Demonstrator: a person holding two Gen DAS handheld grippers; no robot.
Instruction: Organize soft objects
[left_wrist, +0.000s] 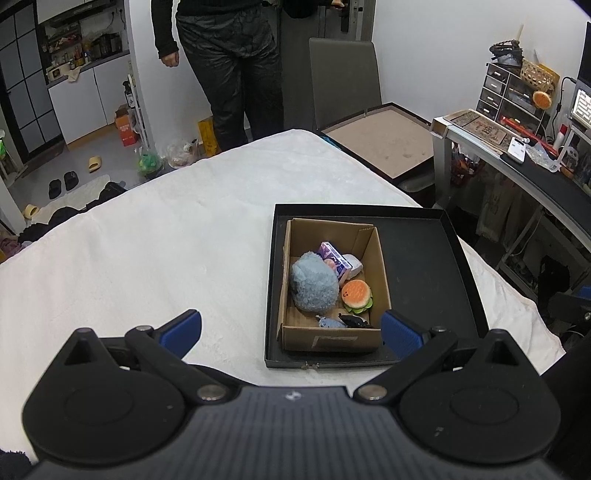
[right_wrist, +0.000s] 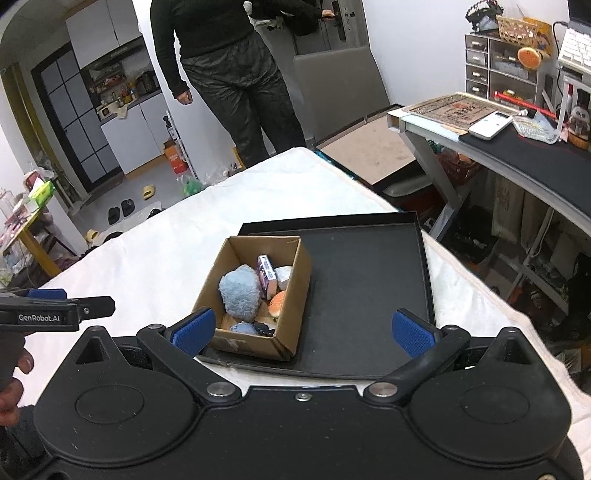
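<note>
- Two views logged; left wrist view first.
- Left tool (left_wrist: 291, 329): blue pads spread wide, released, nothing between them. It hovers over the white-covered tabletop (left_wrist: 155, 236).
- Black tray (left_wrist: 428, 258) sits toward the right edge of the tabletop; a cardboard box (left_wrist: 328, 338) stands in the tray's left half, against its near left corner.
- Box contents: fluffy blue plush (left_wrist: 314, 282) on the left; burger toy (left_wrist: 356, 292) just beside it on the right, touching; purple packet (left_wrist: 336, 258) and a white item (left_wrist: 354, 265) behind, toward the far wall; small blue-grey toy (left_wrist: 330, 322) and small black toy (left_wrist: 354, 320) at the near wall.
- Right half of the tray is bare.
- A person (left_wrist: 225, 62) in dark clothes stands beyond the far edge of the tabletop.
- Right wrist view.
- Right tool (right_wrist: 303, 330): pads wide apart, released, empty, over the near edge of the tray (right_wrist: 369, 280).
- Box (right_wrist: 291, 295) lies in front of the left pad; blue plush (right_wrist: 240, 293), purple packet (right_wrist: 266, 275) and part of the burger toy (right_wrist: 277, 301) show inside.
- Left tool (right_wrist: 99, 307) enters at the left edge of the view, a hand (right_wrist: 14, 380) below it; its pads cannot be judged from this view.
</note>
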